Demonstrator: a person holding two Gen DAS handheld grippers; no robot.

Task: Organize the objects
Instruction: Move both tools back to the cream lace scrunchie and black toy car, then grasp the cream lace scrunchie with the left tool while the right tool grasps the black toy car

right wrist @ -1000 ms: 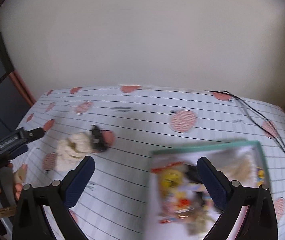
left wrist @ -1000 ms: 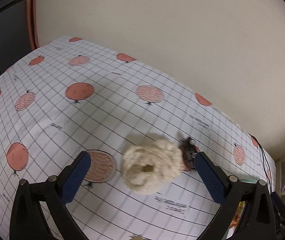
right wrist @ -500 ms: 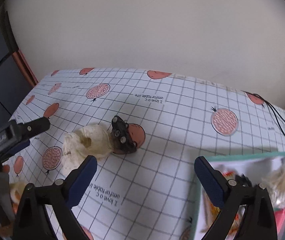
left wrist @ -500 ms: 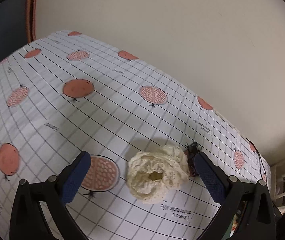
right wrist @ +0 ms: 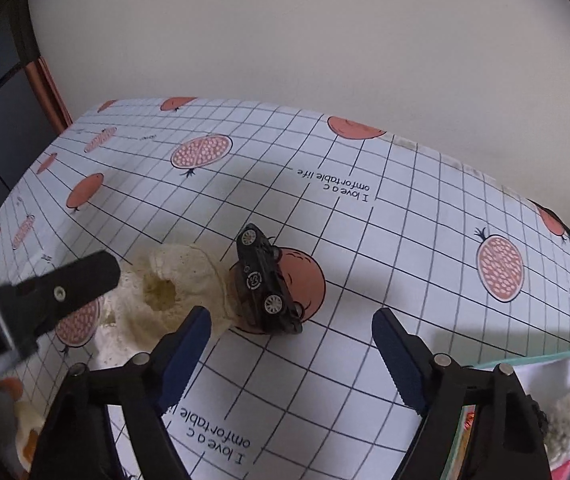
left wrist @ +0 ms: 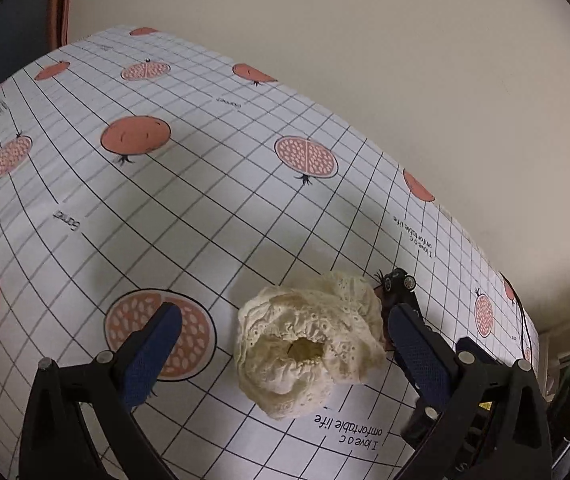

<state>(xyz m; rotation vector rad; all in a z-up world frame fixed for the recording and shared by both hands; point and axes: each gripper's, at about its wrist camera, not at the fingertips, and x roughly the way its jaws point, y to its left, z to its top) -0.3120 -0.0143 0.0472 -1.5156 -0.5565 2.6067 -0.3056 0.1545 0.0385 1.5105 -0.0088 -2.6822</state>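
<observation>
The left gripper point(left wrist: 281, 356) hangs over the counter point(left wrist: 205, 208) with its fingers spread wide and empty, and a cream lace scrunchie point(left wrist: 311, 340) lies between them, somewhat nearer the right finger than the left. Beyond the tip of that right finger, touching the scrunchie's far edge, sits a small black toy car point(left wrist: 399, 286). In the right wrist view the right gripper point(right wrist: 291, 352) is likewise released and holds nothing; the toy car point(right wrist: 265, 280) lies just ahead of the gap between its fingers, tipped on its side with two wheels showing, and the scrunchie point(right wrist: 173, 288) sits beyond the left fingertip. A teal-edged box point(right wrist: 541, 360) of mixed items shows behind the right finger, which looks like the place where things are being gathered. The scrunchie appears soft, light and compressible; it should squash under the pads, so closing across its full ruffled body rather than on a loose frill would likely hold best. The car seems rigid, light and smooth, probably apt to slip or roll, so a grip across its flat sides looks safer than one over the wheels.
</observation>
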